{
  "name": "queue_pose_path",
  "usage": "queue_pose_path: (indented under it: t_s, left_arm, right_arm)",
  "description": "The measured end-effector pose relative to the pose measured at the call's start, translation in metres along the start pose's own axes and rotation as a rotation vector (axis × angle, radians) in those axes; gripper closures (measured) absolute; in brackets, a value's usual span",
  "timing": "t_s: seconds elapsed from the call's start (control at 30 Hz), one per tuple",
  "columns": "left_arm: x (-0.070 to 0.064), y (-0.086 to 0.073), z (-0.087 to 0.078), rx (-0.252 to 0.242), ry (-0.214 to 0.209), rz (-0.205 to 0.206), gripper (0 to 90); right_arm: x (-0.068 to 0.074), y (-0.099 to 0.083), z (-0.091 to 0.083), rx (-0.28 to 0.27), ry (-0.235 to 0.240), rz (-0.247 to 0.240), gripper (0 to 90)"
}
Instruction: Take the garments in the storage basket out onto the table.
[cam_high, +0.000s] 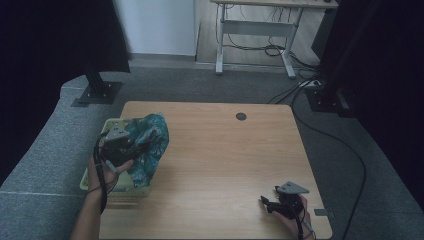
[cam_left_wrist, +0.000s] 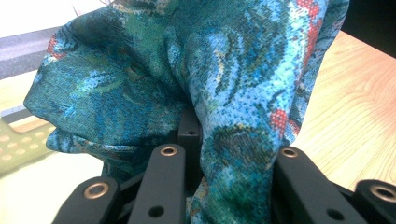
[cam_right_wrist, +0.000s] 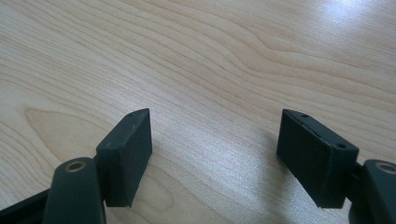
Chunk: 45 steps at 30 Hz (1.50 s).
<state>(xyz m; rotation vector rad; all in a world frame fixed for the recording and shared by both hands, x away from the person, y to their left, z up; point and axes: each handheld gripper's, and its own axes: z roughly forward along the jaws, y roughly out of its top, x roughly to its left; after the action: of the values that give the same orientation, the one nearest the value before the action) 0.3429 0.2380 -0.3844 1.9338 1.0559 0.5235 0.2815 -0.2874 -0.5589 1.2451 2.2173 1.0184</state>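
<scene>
My left tool (cam_high: 131, 142) has its jaws pinched on a bunch of the teal patterned cloth (cam_high: 150, 140), which hangs bunched up right over the pale green basket (cam_high: 112, 187) at the counter's (cam_high: 220, 160) near-left edge. My right tool (cam_right_wrist: 215, 154) sits well away from the basket toward the near-right corner, jaws spread wide with nothing between them, just above bare wood. I reckon the trick here is lifting the cloth straight up until its trailing end clears the basket rim, so it doesn't snag or drag the basket along.
</scene>
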Motion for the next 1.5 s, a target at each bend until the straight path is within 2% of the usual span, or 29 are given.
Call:
queue_pose_path:
  t_s: [0.87,1.5]
  left_arm:
    - [-0.018,0.009,0.01,0.001,-0.028,0.038,74.0]
    - [-0.036,0.016,0.025,0.017,-0.061,0.072,74.0]
  right_arm:
    - [0.0,0.0,0.0,0.0,0.0,0.002,25.8]
    - [0.0,0.0,0.0,0.0,0.0,0.002,25.8]
